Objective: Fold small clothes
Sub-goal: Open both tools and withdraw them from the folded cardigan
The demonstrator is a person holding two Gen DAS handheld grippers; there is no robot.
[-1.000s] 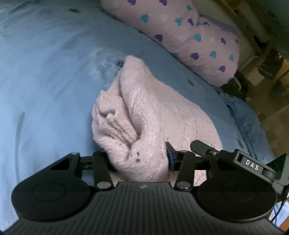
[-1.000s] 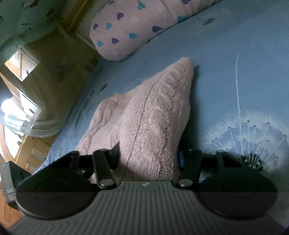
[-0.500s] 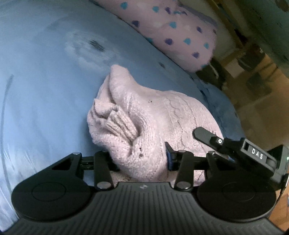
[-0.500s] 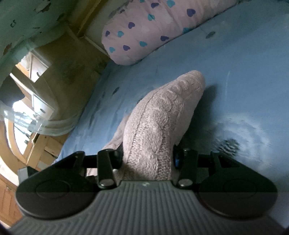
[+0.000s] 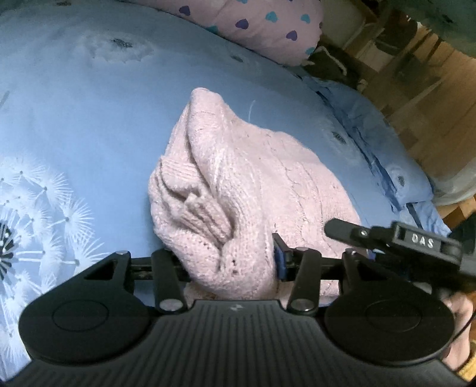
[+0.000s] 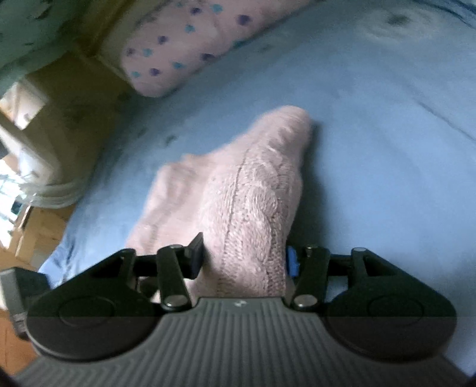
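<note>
Both grippers are clamping the pink knitted garment [image 5: 247, 190], which is lying bunched on the blue bedsheet [image 5: 89, 98] with its far tip resting on the sheet and its near end raised. The left gripper [image 5: 232, 265] is holding a gathered wad of knit, ribbed cuff included, with its jaws closed on the fabric; the right gripper [image 6: 244, 259] is gripping a cable-knit section in the same way, jaws pressed against both sides of the cloth. Judging from the crumpled, uneven layers, the fold is only partly formed: the garment is doubled over itself but is not yet lying flat or squared, so laying it down and smoothing it appear to be outstanding. Beyond the garment's far tip, the sheet is offering open room; the heart-print pillow [image 5: 253, 26] is lying well behind the garment. On the garment's right-gripper side, the bed edge [image 5: 410, 190] is running near, with wooden floor [image 5: 431, 98] past it.
</note>
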